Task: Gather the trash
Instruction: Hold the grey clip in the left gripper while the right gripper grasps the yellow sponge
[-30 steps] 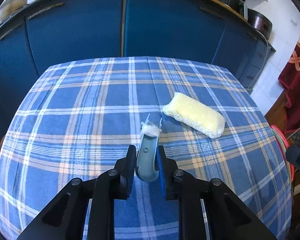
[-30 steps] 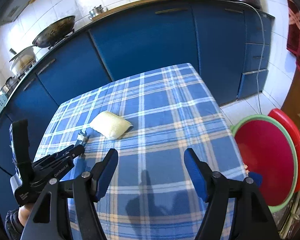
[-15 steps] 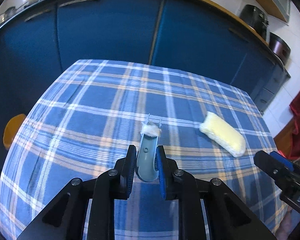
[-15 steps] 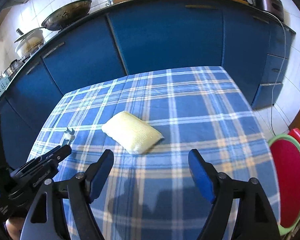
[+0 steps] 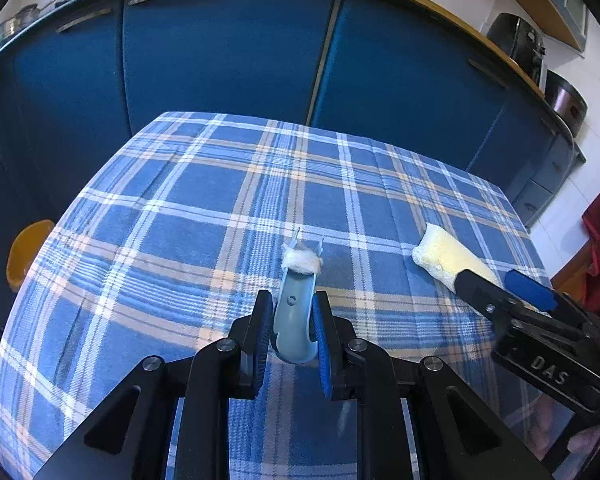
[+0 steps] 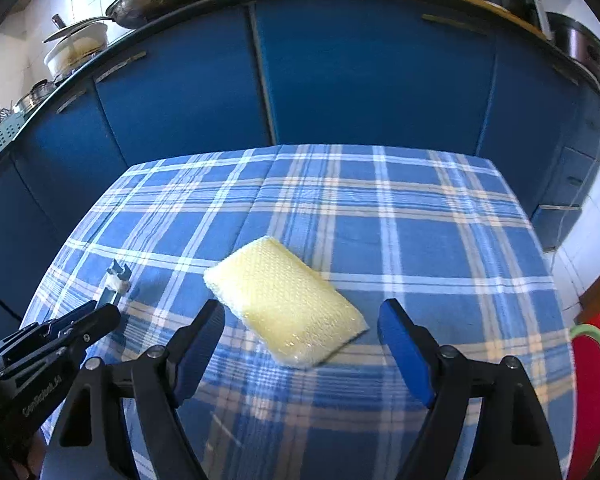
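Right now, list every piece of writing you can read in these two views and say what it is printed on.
"DAS": white letters on the black body of the right tool, seen at the right edge of the left wrist view; the word may run on out of sight.
Grey lettering along the black body of the left tool in the right wrist view: too small and tilted to read.
Nothing else bears writing.

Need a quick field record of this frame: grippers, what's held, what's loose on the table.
left gripper: shut on blue-grey clip
clip tip: holds white wad
right gripper: jaws opening, nothing pressed, aimed at sponge
sponge: yellow, flat on checked cloth, untouched
bin: none identifiable; red tub past table's right edge
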`<move>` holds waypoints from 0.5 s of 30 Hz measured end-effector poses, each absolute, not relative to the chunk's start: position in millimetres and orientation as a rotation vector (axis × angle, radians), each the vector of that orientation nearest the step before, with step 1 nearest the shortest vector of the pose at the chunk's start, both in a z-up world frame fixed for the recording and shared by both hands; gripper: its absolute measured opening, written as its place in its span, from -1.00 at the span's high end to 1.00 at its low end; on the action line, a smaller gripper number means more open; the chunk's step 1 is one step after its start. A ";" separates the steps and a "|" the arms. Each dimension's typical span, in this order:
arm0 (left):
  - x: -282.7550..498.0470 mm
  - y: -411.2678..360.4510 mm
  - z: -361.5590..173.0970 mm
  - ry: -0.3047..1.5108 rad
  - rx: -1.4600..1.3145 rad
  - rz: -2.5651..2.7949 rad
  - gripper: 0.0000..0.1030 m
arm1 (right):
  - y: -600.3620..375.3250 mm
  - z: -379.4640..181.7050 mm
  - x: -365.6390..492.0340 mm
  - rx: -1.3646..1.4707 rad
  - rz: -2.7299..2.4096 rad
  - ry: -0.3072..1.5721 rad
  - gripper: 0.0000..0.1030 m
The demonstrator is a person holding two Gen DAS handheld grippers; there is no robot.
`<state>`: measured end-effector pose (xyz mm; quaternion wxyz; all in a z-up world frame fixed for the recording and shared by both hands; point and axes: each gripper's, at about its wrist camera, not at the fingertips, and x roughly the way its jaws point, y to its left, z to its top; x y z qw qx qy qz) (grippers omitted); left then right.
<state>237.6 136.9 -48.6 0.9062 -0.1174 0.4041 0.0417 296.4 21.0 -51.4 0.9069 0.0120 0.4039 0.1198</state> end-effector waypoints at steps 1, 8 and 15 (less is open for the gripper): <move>237.6 137.0 -48.6 0.834 -0.243 0.085 0.60 | 21.7 -53.1 298.2 0.029 0.252 0.844 -0.59; 237.7 137.4 -49.0 0.835 -0.246 0.080 0.60 | 25.5 -59.2 298.0 0.010 0.239 0.870 -0.08; 237.7 136.7 -49.4 0.833 -0.243 0.079 0.60 | 22.8 -57.8 291.1 0.020 0.251 0.874 0.23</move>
